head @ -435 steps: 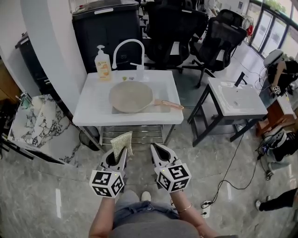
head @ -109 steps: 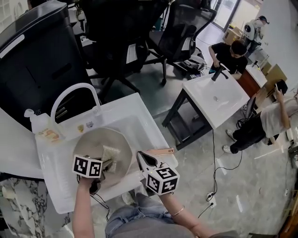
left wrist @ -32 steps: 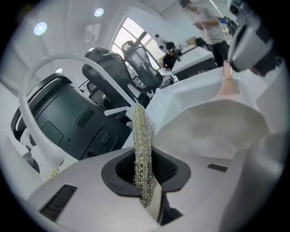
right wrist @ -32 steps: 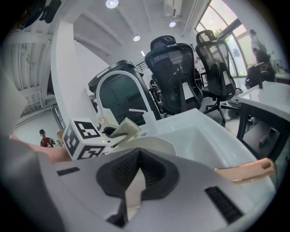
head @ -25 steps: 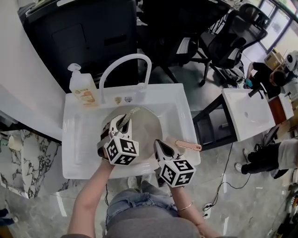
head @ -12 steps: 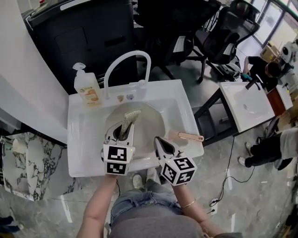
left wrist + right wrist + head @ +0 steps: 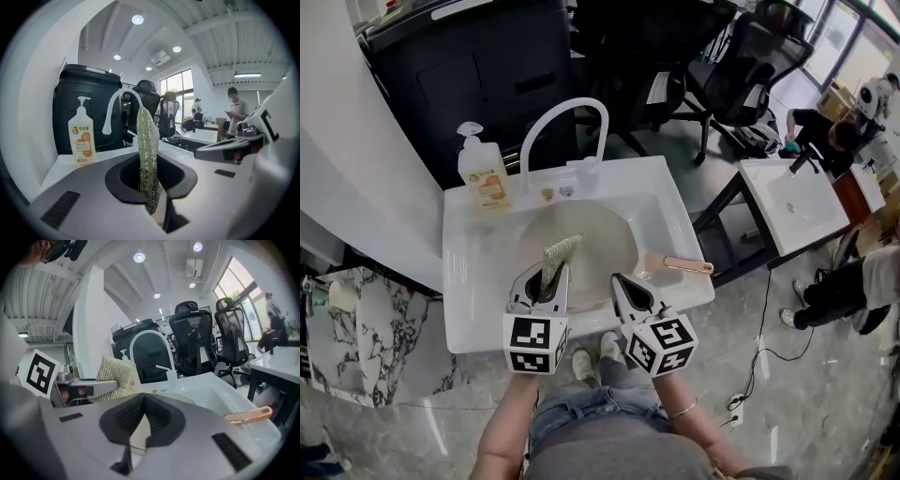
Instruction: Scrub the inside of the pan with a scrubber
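Observation:
A round pan (image 7: pixel 598 246) with a pale inside lies in the white sink (image 7: pixel 473 309), its copper handle (image 7: pixel 687 265) pointing right. My left gripper (image 7: pixel 546 277) hovers over the pan's near left edge, shut on a yellow-green scrubber (image 7: pixel 558 251) that sticks out forward. In the left gripper view the scrubber (image 7: pixel 147 159) stands upright between the jaws. My right gripper (image 7: pixel 617 279) is beside it over the sink's front rim, shut with nothing in it. The right gripper view shows the scrubber (image 7: pixel 115 376) to its left and the pan handle (image 7: pixel 248 415) at right.
A soap pump bottle (image 7: pixel 483 164) stands on the sink's back left corner beside the arched white faucet (image 7: pixel 567 122). Black office chairs (image 7: pixel 741 66) and a black cabinet (image 7: pixel 478 75) are behind. A second white sink stand (image 7: pixel 792 202) is to the right, with people near it.
Both grippers have drawn back toward the sink's front rim. The left one has lifted the scrubber off the pan's middle to its near edge. The pan has stayed put.

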Action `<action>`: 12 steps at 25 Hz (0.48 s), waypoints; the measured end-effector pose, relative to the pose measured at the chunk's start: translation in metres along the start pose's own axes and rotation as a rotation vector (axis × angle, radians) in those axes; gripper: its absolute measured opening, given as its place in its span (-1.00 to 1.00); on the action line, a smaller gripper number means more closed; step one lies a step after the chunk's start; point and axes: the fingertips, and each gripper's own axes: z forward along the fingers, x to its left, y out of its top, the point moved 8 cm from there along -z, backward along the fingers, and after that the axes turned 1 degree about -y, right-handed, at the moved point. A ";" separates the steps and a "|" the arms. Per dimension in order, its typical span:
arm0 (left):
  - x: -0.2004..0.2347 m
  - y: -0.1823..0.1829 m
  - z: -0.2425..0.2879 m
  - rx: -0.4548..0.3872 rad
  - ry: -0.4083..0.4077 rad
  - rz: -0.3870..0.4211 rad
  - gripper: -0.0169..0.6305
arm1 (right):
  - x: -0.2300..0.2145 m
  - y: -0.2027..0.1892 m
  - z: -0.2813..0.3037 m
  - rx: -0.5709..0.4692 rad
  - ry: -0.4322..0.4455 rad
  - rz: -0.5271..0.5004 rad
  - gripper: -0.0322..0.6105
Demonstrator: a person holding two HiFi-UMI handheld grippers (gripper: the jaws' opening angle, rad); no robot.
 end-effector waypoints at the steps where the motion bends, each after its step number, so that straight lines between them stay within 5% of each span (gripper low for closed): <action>1: 0.000 -0.001 -0.004 -0.006 -0.001 -0.012 -0.75 | 0.003 0.001 -0.001 -0.004 0.002 -0.005 -0.87; 7: 0.006 -0.013 -0.025 -0.042 0.009 -0.087 -0.75 | 0.017 0.002 -0.004 -0.026 0.023 -0.059 -0.87; 12: 0.008 -0.019 -0.031 -0.058 0.003 -0.064 -0.75 | 0.020 0.001 -0.004 -0.024 0.025 -0.090 -0.87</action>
